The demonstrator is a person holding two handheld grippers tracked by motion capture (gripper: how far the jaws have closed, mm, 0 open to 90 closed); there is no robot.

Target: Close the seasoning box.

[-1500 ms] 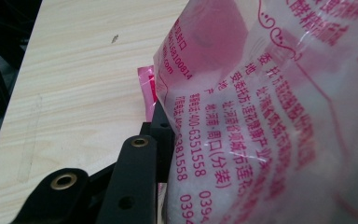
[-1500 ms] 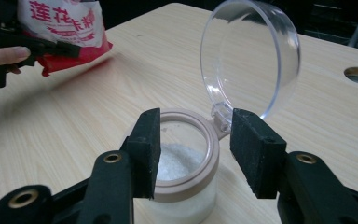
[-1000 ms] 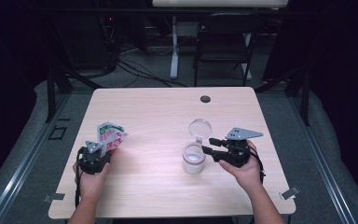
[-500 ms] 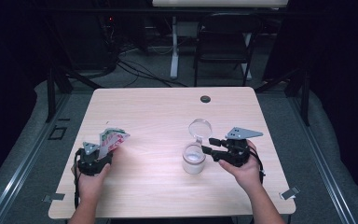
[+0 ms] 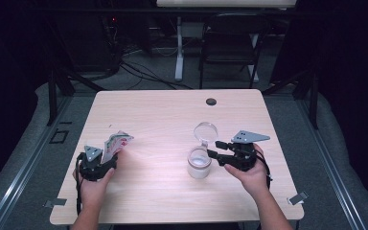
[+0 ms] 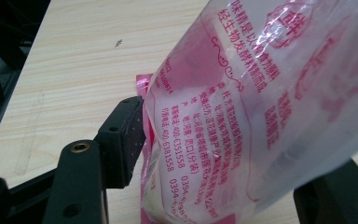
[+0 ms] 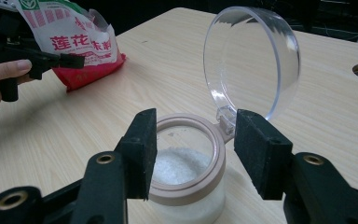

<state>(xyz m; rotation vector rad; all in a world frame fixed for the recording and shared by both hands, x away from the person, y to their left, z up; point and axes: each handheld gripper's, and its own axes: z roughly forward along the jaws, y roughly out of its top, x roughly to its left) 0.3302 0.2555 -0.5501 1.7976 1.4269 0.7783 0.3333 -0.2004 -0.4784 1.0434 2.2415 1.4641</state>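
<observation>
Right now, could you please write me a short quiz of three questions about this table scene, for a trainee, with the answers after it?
1. True or false: the lid of the jar stands open.
2. What lies between the jaws of the left gripper? A) a spoon B) a pink bag C) a cup
3. What is inside the jar?

Key: 1. True; it is hinged and tipped back. 2. B. 3. White grains, like salt or sugar; the jar is partly full.
</observation>
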